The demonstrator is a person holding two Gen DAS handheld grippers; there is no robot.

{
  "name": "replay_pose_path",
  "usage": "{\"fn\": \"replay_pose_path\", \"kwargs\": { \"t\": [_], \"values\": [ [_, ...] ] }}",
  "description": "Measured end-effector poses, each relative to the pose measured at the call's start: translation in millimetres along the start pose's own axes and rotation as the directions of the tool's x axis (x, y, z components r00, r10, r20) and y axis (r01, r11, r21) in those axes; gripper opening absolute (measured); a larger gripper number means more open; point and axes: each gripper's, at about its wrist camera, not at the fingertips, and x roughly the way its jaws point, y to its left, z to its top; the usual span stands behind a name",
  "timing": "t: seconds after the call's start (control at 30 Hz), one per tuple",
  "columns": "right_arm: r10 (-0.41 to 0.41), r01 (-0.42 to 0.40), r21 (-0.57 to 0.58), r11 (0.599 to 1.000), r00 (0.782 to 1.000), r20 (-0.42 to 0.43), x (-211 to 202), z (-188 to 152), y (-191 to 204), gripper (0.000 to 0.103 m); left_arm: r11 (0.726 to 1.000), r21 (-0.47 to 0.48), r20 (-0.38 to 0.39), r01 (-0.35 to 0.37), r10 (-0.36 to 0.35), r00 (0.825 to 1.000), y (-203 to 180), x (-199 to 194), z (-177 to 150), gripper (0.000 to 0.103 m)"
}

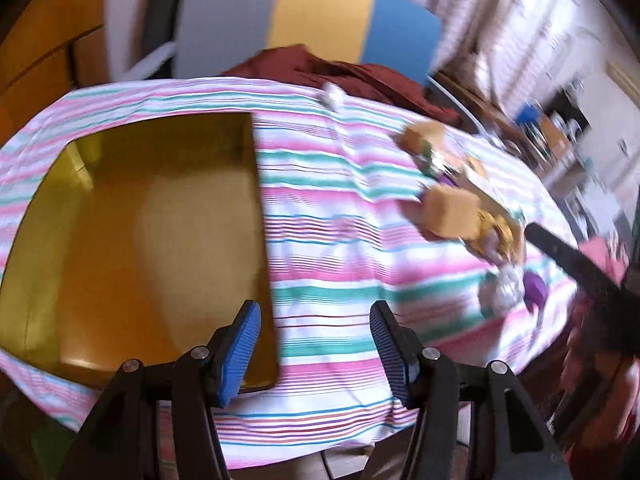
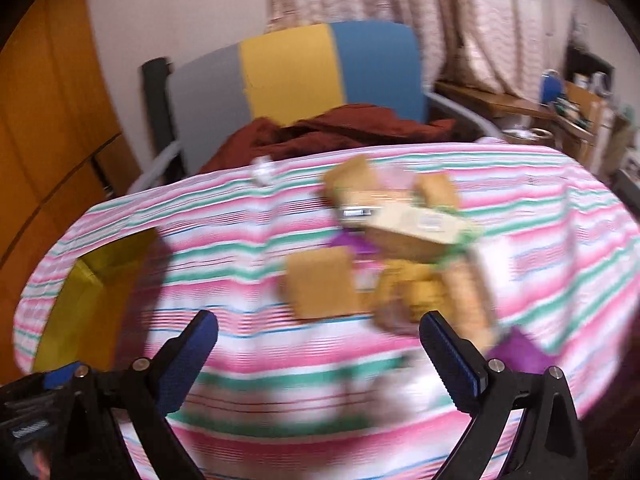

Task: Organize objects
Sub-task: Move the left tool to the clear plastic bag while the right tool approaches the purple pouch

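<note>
Gold tray [image 1: 132,240] empty; both tools wide, holding nothing. Right tool [image 2: 318,334] nearing tan blocks [image 2: 320,288]; grasp next.

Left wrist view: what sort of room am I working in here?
Most likely a lived-in room at home, not a lab. A striped tablecloth covers the table, a chair with grey, yellow and blue panels holds a crumpled maroon cloth, and curtains hang behind.

Both grippers [image 1: 316,344] [image 2: 320,354]: black frames, silver screws, ribbed blue jaws.
</note>
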Motion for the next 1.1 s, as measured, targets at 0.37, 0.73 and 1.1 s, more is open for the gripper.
{"fn": "replay_pose_path", "kwargs": {
  "t": [0.37, 0.73, 1.1],
  "values": [
    [-0.082, 0.080, -0.021, 0.997, 0.992, -0.094, 26.4, -28.5, -132.4, 0.076, 0.959, 0.221, -0.105, 0.180, -0.160, 0.981, -90.2, 35.0, 3.7, 0.065],
    [-0.004, 0.008, 0.068, 0.998, 0.998, -0.063, 41.1, -50.7, -155.3, 0.065, 0.890, 0.325, -0.194, 0.321, -0.269, 0.943, -151.6, 71.8, 7.4, 0.065],
    [0.001, 0.002, 0.105, 0.994, 1.000, -0.030, 38.3, -58.6, -154.6, 0.064, 0.840, 0.398, -0.241, 0.368, -0.292, 0.926, -201.9, 108.1, 6.8, 0.065]
  ]
}}
